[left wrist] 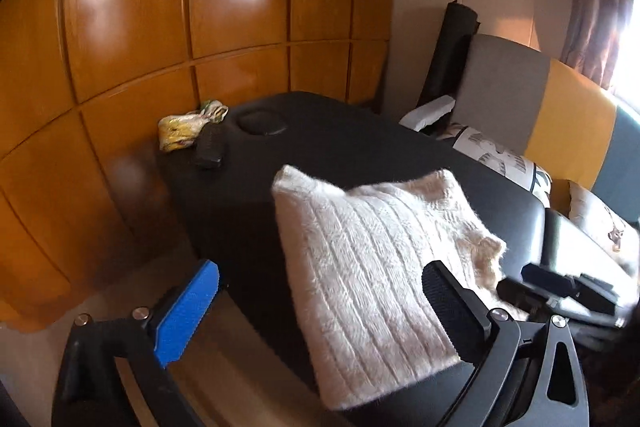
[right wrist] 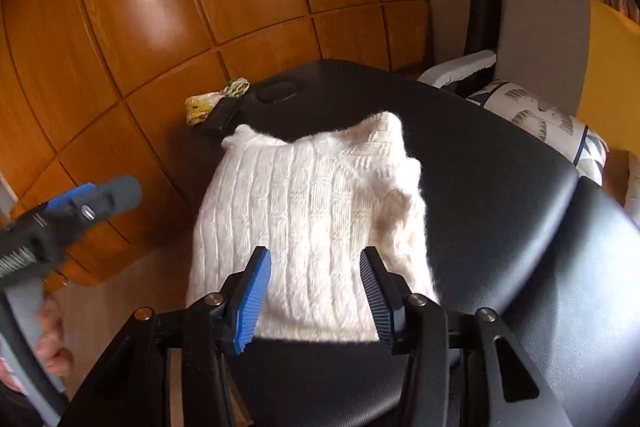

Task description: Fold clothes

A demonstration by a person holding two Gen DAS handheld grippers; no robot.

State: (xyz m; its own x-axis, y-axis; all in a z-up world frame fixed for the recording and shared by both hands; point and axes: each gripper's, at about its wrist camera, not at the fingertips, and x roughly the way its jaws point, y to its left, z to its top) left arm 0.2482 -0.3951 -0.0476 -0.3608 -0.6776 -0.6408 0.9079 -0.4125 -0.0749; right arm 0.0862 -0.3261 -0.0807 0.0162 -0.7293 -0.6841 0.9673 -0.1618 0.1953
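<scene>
A cream ribbed knit sweater [left wrist: 372,267] lies folded into a compact rectangle on a black padded table [left wrist: 328,147]. It also shows in the right wrist view [right wrist: 308,227], lying flat with its near edge by my fingers. My left gripper [left wrist: 320,303] is open and empty, its fingers spread wide above the sweater's near left corner. My right gripper [right wrist: 316,279] is open and empty, hovering just above the sweater's near edge. The left gripper also shows in the right wrist view [right wrist: 80,203], off the table's left side.
A yellow patterned cloth bundle [left wrist: 184,131] and a black remote-like object [left wrist: 210,147] sit at the table's far left corner. A round recess [left wrist: 262,121] marks the far end. Wooden wardrobe panels [left wrist: 160,7] stand behind. A sofa with cushions [left wrist: 520,131] lies to the right.
</scene>
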